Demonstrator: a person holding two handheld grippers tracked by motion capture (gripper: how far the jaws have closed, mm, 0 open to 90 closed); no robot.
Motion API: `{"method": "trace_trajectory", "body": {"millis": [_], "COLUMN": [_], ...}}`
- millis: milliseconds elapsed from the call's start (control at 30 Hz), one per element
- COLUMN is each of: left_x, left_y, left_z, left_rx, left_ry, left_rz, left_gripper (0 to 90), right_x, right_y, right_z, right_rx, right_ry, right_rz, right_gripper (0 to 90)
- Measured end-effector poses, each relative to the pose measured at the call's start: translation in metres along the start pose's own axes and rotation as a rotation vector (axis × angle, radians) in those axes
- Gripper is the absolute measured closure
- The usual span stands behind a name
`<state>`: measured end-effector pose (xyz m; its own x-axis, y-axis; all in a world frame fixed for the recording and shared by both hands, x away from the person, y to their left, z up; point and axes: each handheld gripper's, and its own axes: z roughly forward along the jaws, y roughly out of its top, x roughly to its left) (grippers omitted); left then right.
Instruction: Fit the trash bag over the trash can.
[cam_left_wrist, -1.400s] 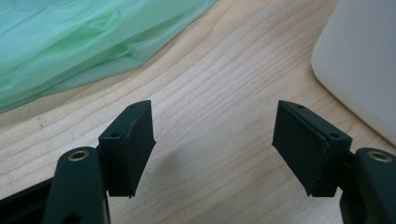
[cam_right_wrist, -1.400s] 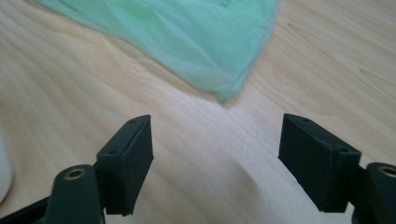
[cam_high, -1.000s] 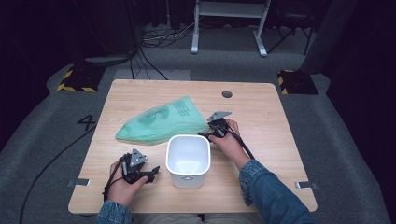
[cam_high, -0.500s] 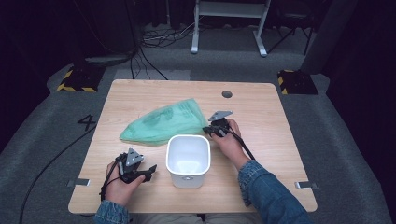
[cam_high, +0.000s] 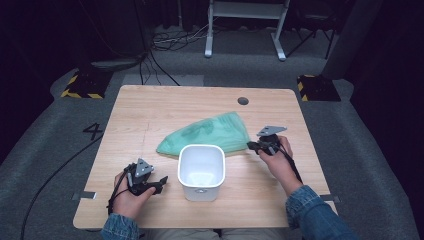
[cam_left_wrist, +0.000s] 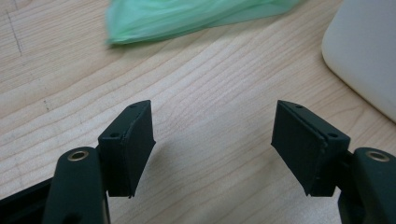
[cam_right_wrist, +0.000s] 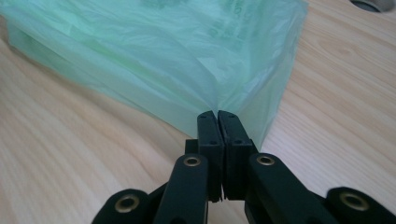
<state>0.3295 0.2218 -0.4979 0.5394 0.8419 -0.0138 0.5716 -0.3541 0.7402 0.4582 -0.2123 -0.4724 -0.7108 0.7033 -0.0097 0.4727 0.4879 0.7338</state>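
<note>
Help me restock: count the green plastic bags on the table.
1. The green bag lies behind the white bin, its corner pinched in the right gripper.

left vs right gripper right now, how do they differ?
Left gripper stands open over bare table; right gripper is shut on the green bag. Left sits beside the white bin; right sits at the bag's edge, farther from the bin. Both have black jaws.

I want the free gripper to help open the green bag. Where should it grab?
Judging by its pose, the green bag lies flat, its right corner pinched by the right gripper. The left gripper, open, could likely take the thin left tip, coming low from the left.
</note>
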Motion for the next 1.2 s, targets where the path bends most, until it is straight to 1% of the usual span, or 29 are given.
{"method": "trace_trajectory", "body": {"millis": [167, 233, 267, 333, 400, 433, 467, 500, 533, 567, 600, 633, 667, 733, 767, 800, 867, 933, 967, 1033, 1067, 1133, 1200], "left_x": [0.0, 0.0, 0.0, 0.0, 0.0, 0.0, 0.0, -0.001, -0.001, -0.001, -0.001, -0.002, -0.002, -0.002, -0.002, -0.002, -0.002, -0.002, -0.001, -0.001, -0.001, -0.001, -0.002], "left_y": [0.002, 0.003, 0.003, 0.004, 0.005, 0.005, 0.006, 0.005, 0.005, 0.005, 0.005, 0.005, 0.004, 0.003, 0.002, 0.002, 0.0, -0.002, -0.002, -0.004, -0.004, -0.006, -0.007], "left_z": [0.003, 0.005, 0.005, 0.007, 0.008, 0.008, 0.008, 0.008, 0.008, 0.007, 0.007, 0.007, 0.007, 0.006, 0.006, 0.005, 0.004, 0.002, 0.001, 0.0, 0.0, 0.0, 0.001], "left_rx": [-0.001, -0.003, 0.001, 0.0, 0.0, 0.002, 0.001, 0.0, 0.004, 0.004, 0.003, 0.003, 0.006, 0.011, 0.008, 0.008, 0.008, 0.015, 0.013, 0.014, 0.013, 0.02, 0.021], "left_ry": [0.0, 0.003, -0.001, 0.0, -0.002, 0.0, 0.0, -0.003, -0.004, -0.003, -0.001, 0.0, -0.002, 0.003, 0.006, 0.003, 0.006, 0.007, 0.015, 0.016, 0.021, 0.018, 0.015], "left_rz": [0.001, -0.004, -0.007, -0.006, -0.008, -0.001, 0.0, -0.006, -0.007, -0.004, -0.005, -0.006, -0.006, -0.004, -0.001, -0.007, -0.006, -0.005, -0.004, -0.008, -0.001, 0.001, -0.004], "left_gripper": [29.6, 29.6, 29.6, 29.6, 29.6, 29.6, 29.6, 29.6, 29.6, 29.6, 29.6, 29.6, 29.7, 29.7, 29.7, 29.7, 29.7, 29.6, 29.5, 29.2, 29.2, 29.2, 29.1], "right_x": [-0.013, -0.017, -0.018, -0.021, -0.026, -0.029, -0.031, -0.033, -0.035, -0.035, -0.033, -0.028, -0.022, -0.006, 0.005, 0.011, 0.027, 0.042, 0.048, 0.06, 0.066, 0.075, 0.083], "right_y": [-0.02, -0.027, -0.03, -0.037, -0.042, -0.044, -0.046, -0.047, -0.047, -0.046, -0.044, -0.041, -0.036, -0.025, -0.018, -0.015, -0.006, 0.001, 0.004, 0.007, 0.008, 0.01, 0.011], "right_z": [-0.025, -0.033, -0.038, -0.047, -0.056, -0.06, -0.064, -0.067, -0.069, -0.069, -0.069, -0.069, -0.068, -0.062, -0.056, -0.052, -0.04, -0.028, -0.022, -0.009, -0.002, 0.012, 0.023], "right_rx": [0.012, 0.039, 0.04, 0.048, 0.051, 0.045, 0.041, 0.035, 0.027, 0.033, 0.021, -0.022, -0.048, -0.062, -0.063, -0.061, -0.053, -0.05, -0.045, -0.021, -0.006, 0.017, 0.031], "right_ry": [-0.032, -0.061, -0.075, -0.096, -0.136, -0.161, -0.183, -0.209, -0.238, -0.252, -0.243, -0.223, -0.202, -0.15, -0.1, -0.078, -0.031, 0.011, 0.025, 0.046, 0.065, 0.1, 0.111], "right_rz": [0.04, 0.047, 0.051, 0.075, 0.104, 0.121, 0.141, 0.163, 0.186, 0.202, 0.216, 0.213, 0.193, 0.135, 0.102, 0.083, 0.035, 0.0, -0.018, -0.054, -0.067, -0.084, -0.111], "right_gripper": [90.0, 90.0, 90.0, 90.0, 89.9, 88.6, 84.4, 75.0, 61.2, 51.2, 48.3, 44.5, 41.8, 41.3, 40.6, 39.7, 38.1, 37.5, 36.8, 35.1, 34.4, 34.3, 35.8]}}
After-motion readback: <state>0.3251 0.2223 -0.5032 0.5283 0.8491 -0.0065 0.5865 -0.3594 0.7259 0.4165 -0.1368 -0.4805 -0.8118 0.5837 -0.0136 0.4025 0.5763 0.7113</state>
